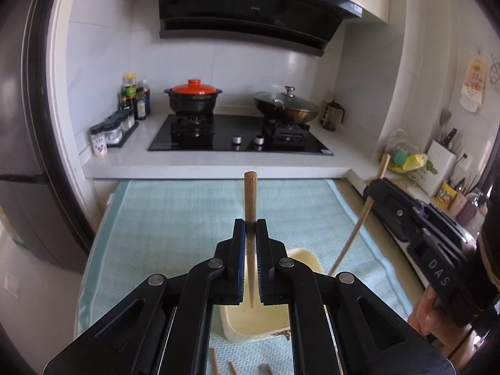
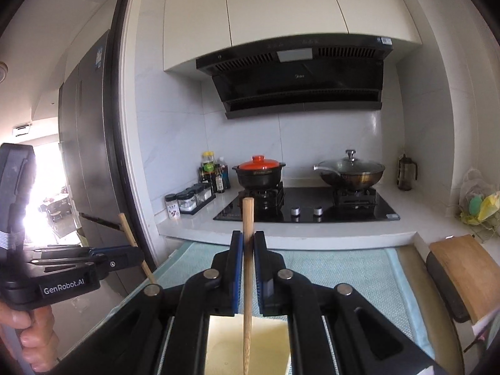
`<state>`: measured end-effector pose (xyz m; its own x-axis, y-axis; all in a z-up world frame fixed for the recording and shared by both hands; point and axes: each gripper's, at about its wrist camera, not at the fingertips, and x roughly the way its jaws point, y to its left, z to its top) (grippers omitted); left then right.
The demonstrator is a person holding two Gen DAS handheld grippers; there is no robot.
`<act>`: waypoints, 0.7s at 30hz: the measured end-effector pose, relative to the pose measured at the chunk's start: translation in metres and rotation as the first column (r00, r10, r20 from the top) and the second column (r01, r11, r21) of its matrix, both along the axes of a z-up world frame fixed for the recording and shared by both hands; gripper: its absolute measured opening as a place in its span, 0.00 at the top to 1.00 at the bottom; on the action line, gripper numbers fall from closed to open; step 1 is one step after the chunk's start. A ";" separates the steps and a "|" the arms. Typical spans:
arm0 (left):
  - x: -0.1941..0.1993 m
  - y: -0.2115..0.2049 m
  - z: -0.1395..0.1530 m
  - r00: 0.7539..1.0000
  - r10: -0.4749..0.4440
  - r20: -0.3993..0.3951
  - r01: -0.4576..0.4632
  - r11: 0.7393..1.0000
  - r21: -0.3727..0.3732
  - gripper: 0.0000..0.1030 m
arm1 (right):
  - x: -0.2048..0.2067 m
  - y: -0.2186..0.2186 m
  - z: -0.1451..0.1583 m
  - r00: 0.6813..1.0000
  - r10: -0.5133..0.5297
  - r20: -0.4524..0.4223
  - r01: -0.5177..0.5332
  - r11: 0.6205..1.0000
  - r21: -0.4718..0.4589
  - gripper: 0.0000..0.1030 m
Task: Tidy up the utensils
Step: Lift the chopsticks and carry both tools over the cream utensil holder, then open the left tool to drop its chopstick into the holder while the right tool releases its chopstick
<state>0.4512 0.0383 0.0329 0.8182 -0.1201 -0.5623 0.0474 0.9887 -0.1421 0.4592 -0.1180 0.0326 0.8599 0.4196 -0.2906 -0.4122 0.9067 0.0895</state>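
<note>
Clamping a tapered wooden chopstick upright between its closed jaws, the left gripper hovers above a pale cream rectangular plastic tray lying on a light blue woven mat; right of the tray, the right gripper pinches a second wooden chopstick. In the right wrist view, that gripper grips its chopstick over the same tray, with the left gripper left of the tray.

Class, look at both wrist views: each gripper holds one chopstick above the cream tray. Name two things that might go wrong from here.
1. Each chopstick is pinched only at a narrow point, so it might pivot or slip.
2. Its thin tip hangs above the cream tray; a tilted release may miss and land on the blue mat.
</note>
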 end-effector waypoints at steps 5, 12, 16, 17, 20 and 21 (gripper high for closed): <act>0.024 -0.006 -0.037 0.996 -0.008 -0.085 0.008 1.000 -0.006 0.96 | 0.041 0.007 -0.051 0.977 0.005 -0.212 -0.007 1.000 -0.009 0.93; 0.046 -0.014 -0.071 0.986 -0.012 -0.164 0.014 1.000 0.007 0.96 | 0.072 0.004 -0.088 0.931 -0.021 -0.365 0.009 0.999 -0.033 0.93; 0.056 -0.011 -0.074 0.984 0.000 -0.177 -0.001 1.000 -0.006 0.95 | 0.084 -0.001 -0.094 0.912 -0.024 -0.409 0.032 0.999 0.013 0.90; 0.057 -0.010 -0.075 0.983 0.003 -0.184 -0.006 1.000 -0.014 0.93 | 0.086 -0.002 -0.094 0.907 -0.031 -0.420 0.042 0.999 0.016 0.88; 0.054 -0.006 -0.072 0.984 0.017 -0.178 -0.018 1.000 -0.006 0.66 | 0.085 -0.005 -0.089 0.906 -0.047 -0.420 0.063 0.998 0.024 0.45; 0.050 -0.005 -0.069 0.986 0.027 -0.163 -0.028 1.000 0.000 0.52 | 0.082 -0.006 -0.085 0.913 -0.050 -0.405 0.066 0.997 0.027 0.43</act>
<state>0.5016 0.0337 -0.0360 0.7183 -0.1004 -0.6885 -0.0039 0.9889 -0.1483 0.5411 -0.1245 -0.0523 0.6958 0.3908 -0.6026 -0.2802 0.9202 0.2733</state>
